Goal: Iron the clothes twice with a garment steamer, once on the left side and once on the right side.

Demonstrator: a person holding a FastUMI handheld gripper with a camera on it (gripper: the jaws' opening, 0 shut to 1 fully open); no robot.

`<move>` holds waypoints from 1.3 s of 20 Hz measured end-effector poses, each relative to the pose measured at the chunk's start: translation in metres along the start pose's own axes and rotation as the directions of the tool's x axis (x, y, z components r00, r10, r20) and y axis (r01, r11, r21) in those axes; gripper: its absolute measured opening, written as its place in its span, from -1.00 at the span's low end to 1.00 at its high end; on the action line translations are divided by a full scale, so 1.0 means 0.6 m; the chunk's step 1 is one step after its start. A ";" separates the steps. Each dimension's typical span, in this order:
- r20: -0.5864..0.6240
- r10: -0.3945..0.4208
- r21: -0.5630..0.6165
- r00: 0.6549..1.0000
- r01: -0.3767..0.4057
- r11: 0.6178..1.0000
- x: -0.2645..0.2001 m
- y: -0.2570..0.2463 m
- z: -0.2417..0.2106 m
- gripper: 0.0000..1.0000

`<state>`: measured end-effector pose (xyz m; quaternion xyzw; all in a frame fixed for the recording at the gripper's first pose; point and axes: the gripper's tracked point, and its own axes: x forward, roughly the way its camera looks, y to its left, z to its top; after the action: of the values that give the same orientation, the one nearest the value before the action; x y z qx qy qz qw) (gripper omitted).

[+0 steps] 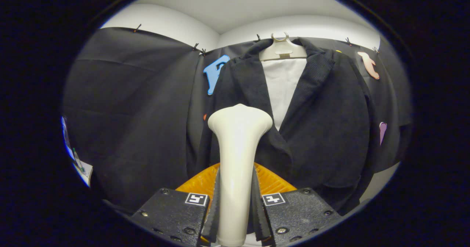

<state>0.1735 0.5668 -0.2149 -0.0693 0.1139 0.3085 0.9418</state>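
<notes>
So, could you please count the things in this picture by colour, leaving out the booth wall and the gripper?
Cream: 2, the garment steamer held between the fingers, and the hanger
Black: 1, the jacket hanging beyond the steamer
White: 1, the cloth showing inside the jacket
Orange: 1, the ribbed part just behind the fingers
Total: 5
</notes>
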 end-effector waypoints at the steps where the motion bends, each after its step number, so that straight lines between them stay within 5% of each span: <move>1: -0.014 0.003 -0.005 1.000 -0.003 1.000 -0.004 0.001 -0.011 -0.18; 20: -0.267 0.029 -0.010 0.963 -0.033 0.999 -0.040 -0.009 -0.181 -0.18; 26: -0.406 0.051 0.009 0.912 -0.052 0.999 -0.052 -0.005 -0.200 -0.19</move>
<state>0.1302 0.5228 -0.3225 -0.1297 0.3084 0.3123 0.8891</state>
